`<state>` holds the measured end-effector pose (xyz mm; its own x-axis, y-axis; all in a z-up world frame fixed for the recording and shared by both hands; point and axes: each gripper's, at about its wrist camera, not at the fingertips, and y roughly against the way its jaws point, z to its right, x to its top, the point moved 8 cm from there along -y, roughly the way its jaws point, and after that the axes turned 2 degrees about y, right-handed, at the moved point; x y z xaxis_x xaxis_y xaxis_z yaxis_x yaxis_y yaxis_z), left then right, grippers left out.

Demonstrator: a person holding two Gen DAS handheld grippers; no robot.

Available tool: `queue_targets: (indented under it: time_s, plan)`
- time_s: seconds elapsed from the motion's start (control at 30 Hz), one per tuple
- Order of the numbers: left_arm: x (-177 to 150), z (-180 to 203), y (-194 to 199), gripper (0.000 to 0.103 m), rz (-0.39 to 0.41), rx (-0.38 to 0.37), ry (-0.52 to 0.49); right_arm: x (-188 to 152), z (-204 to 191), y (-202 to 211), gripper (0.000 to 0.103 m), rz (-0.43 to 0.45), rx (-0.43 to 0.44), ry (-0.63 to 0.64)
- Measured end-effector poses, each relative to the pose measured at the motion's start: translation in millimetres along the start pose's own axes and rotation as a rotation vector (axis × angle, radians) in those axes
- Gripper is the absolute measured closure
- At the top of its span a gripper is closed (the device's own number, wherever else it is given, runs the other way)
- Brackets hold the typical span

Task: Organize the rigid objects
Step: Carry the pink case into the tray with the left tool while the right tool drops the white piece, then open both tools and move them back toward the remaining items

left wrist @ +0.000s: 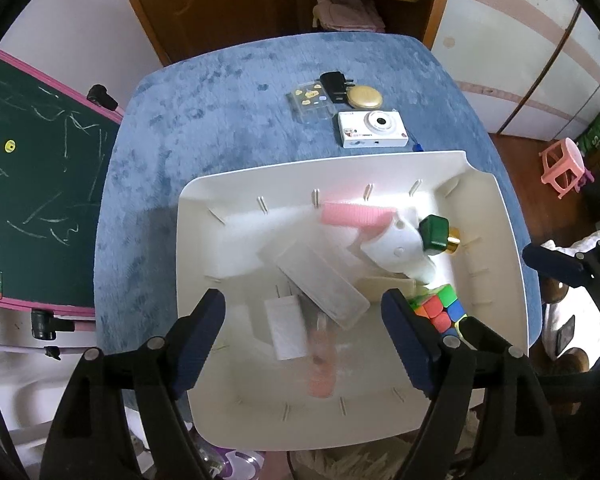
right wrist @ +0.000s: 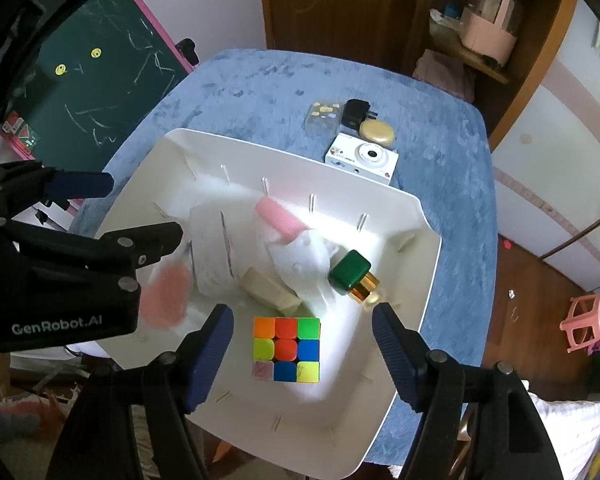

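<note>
Right wrist view looks down on a cube [right wrist: 286,349] with mixed bright squares, lying in the white tray [right wrist: 404,280] between the spread, empty jaws of the right gripper [right wrist: 302,322]. Left gripper [left wrist: 303,312] hangs released over the tray's clear box [left wrist: 320,280] and a blurred pink thing [left wrist: 320,364]. Beyond the tray's far rim, a camera [left wrist: 372,129], charger [left wrist: 334,86] and gold disc [left wrist: 365,97] sit on blue cloth [left wrist: 220,112], with open cloth leftward.

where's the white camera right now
The white camera lies on the blue tablecloth just beyond the white bin's far rim, beside the gold disc.
</note>
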<state>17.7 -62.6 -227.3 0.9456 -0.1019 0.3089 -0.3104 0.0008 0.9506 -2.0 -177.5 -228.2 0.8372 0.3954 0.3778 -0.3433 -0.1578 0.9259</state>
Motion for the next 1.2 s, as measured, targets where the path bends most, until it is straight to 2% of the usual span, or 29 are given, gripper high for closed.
queue_targets:
  time_s: [0.83, 1.2]
  plan:
    - [13.9, -6.2, 16.2, 0.02, 0.082, 0.028, -0.011, 10.2, 5.5, 10.8, 0.03, 0.052, -0.03, -0.023]
    - [45.1, -18.3, 33.4, 0.02, 0.143, 0.007, 0.018, 28.4, 25.7, 16.3, 0.03, 0.076, -0.054, -0.08]
